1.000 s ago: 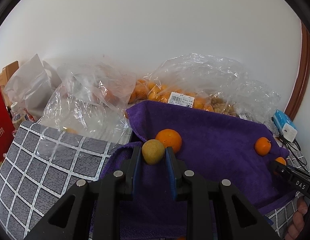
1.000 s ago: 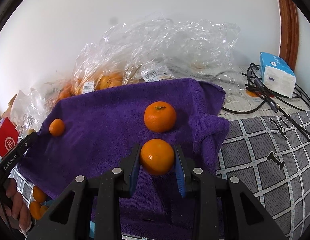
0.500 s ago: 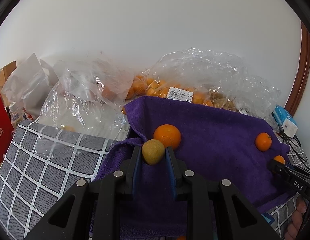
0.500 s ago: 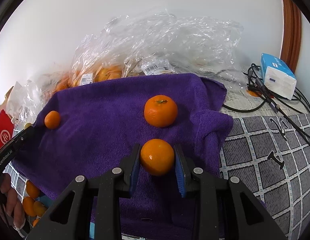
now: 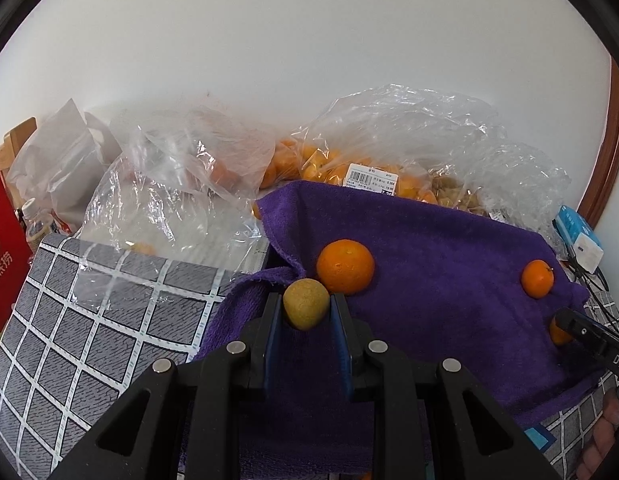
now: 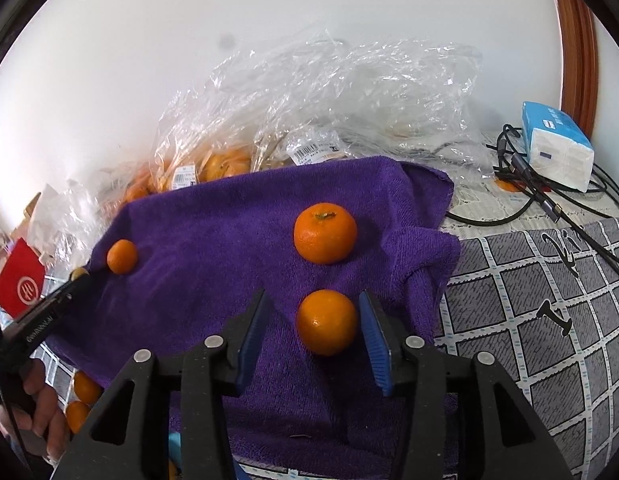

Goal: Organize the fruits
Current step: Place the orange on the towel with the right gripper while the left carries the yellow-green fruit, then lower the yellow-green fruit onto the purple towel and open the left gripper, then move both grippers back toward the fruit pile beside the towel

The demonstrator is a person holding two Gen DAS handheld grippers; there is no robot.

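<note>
My right tongs (image 6: 315,330) are opening around an orange (image 6: 327,322) on the purple towel (image 6: 213,240); my left tongs (image 5: 305,318) pinch a yellowish fruit (image 5: 306,303). Two oranges lie at twelve o'clock; bagged fruit (image 5: 373,176) waits unsorted behind.

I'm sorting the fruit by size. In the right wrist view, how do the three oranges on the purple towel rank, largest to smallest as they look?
1. The orange with the stem and the orange between the right tool's opening jaws look alike; the latter sits nearer the camera, so I won't rank them.
2. The small orange at the towel's left edge, farthest away.
</note>
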